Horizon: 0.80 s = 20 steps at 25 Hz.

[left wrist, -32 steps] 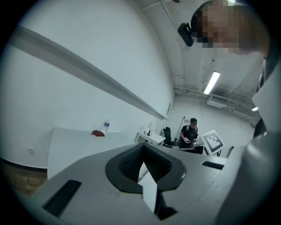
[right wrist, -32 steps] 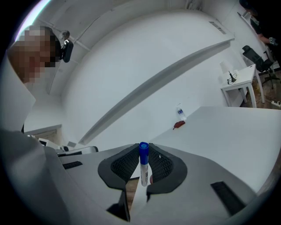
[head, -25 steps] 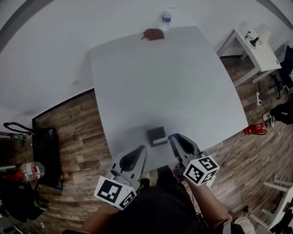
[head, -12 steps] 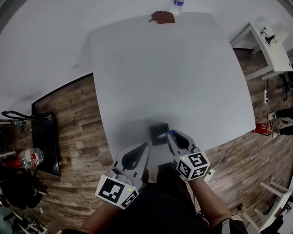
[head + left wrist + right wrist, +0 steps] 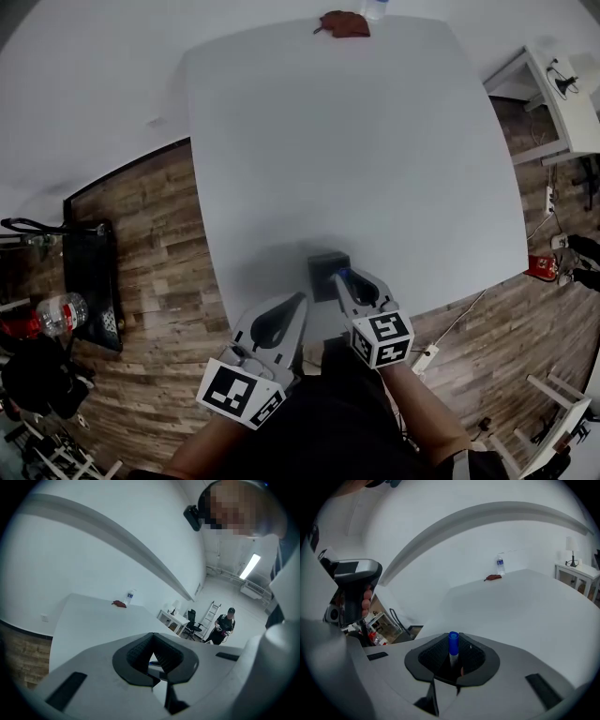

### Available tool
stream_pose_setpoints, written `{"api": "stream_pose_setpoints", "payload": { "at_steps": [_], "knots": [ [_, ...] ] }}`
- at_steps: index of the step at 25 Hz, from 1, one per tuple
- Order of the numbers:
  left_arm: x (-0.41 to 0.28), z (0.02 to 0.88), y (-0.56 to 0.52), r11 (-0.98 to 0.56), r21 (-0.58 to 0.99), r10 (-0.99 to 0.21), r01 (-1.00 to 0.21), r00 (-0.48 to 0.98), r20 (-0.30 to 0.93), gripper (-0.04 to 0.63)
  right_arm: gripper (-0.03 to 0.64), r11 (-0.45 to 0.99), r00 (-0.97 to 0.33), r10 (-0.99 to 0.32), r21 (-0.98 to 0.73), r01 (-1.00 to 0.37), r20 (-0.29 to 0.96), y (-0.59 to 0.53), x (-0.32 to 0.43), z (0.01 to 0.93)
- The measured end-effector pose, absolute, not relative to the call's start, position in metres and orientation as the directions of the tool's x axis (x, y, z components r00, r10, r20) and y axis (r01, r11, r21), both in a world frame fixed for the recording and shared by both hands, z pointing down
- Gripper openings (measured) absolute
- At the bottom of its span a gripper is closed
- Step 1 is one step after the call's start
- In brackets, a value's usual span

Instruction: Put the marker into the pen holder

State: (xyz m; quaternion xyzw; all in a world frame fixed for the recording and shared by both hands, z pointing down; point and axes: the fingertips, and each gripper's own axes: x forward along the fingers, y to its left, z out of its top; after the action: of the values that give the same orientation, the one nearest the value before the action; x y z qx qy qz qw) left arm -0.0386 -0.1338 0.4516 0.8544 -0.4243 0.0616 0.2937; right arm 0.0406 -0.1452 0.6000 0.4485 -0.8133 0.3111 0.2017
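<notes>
Right gripper view: right gripper (image 5: 453,662) is pinching the white marker with a blue cap (image 5: 453,641), cap pointing out along the jaws. Head view puts the dark square pen holder (image 5: 322,270) just ahead on the white worktop (image 5: 356,141). Left gripper (image 5: 296,302) is closed with nothing in it, further off.

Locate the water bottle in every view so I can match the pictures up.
Head view: the water bottle is at the top edge, partly cut off, at the far edge of the table.
Left gripper view: left of centre, small, at the table's far end.
Right gripper view: upper right of centre, before the wall.
Shared landmark: the reddish-brown item lying beside the bottle in all three.
</notes>
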Motion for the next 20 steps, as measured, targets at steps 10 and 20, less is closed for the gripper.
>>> {"api": "stream_pose_setpoints", "payload": {
  "at_steps": [10, 20],
  "knots": [
    [-0.042, 0.455, -0.14, -0.455, 0.46, -0.693, -0.763, 0.628, 0.355, 0.006, 0.071, 0.442, -0.458, -0.573, -0.215, -0.871, 0.679, -0.149, 0.039, 0.61],
    [-0.044, 0.457, -0.142, -0.452, 0.463, -0.694, -0.762, 0.627, 0.354, 0.006, 0.072, 0.466, -0.447, -0.558, -0.181, -0.866, 0.7, -0.151, 0.035, 0.614]
  ]
}}
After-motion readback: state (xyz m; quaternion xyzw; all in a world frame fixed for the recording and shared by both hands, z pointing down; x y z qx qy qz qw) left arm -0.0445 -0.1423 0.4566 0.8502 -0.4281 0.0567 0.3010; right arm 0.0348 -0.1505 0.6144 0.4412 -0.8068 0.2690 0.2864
